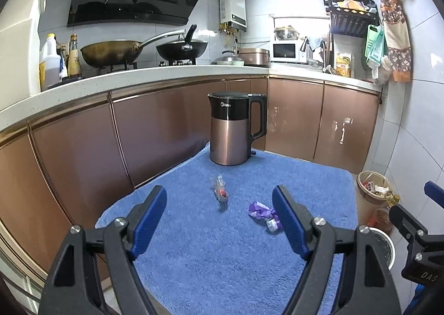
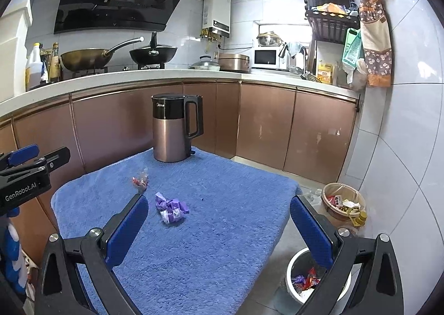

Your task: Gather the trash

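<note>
A clear wrapper with a red bit [image 1: 220,191] [image 2: 140,179] and a crumpled purple wrapper [image 1: 260,211] [image 2: 171,208] lie on the blue towel [image 1: 222,254] [image 2: 222,218]. My left gripper [image 1: 220,204] is open and empty, hovering above the towel just short of the clear wrapper. My right gripper [image 2: 219,212] is open and empty, over the towel's right part, with the purple wrapper near its left finger [image 2: 127,229]. A white trash bin [image 2: 297,265] holding wrappers stands on the floor below the right finger [image 2: 310,229].
A copper and black electric kettle [image 1: 231,129] [image 2: 173,127] stands at the towel's far edge. A brown basket of rubbish [image 2: 342,204] [image 1: 373,188] sits on the floor at right. Brown cabinets [image 1: 166,126] and a counter with pans are behind.
</note>
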`<state>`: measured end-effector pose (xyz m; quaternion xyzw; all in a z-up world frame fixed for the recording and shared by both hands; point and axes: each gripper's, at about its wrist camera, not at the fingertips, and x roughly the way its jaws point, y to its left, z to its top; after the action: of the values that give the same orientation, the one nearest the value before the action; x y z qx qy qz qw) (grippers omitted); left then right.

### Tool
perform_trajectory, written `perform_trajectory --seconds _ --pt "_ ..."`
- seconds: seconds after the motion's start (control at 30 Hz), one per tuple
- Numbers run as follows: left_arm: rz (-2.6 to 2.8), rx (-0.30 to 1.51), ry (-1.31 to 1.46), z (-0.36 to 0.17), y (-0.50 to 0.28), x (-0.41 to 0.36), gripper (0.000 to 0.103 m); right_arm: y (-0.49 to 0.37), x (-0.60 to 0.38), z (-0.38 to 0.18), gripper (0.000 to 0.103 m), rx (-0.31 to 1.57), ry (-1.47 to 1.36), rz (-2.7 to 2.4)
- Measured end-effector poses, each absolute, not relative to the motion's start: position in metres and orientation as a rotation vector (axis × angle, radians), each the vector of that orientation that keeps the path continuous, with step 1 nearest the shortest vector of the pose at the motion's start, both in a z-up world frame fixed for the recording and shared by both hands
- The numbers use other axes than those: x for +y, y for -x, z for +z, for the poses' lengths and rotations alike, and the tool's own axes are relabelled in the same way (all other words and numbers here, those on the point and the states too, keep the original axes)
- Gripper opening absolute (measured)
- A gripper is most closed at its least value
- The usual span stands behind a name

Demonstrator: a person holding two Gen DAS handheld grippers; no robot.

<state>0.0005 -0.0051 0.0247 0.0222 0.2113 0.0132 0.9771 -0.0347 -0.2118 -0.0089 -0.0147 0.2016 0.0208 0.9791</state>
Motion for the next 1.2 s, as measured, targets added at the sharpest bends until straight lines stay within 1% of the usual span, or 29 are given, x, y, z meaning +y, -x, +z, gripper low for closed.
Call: perform_trajectory --seconds 0.5,1.2 --pt "0.013 0.534 -0.061 -0.004 -0.032 -0.009 0.077 0.005 -0.213 -0.035 0.103 0.485 0.003 0.072" --pt "0.000 0.688 -0.071 -0.060 -0.087 -0.013 0.077 -0.046 -0.212 -0.082 0.103 0.630 -0.012 0.119"
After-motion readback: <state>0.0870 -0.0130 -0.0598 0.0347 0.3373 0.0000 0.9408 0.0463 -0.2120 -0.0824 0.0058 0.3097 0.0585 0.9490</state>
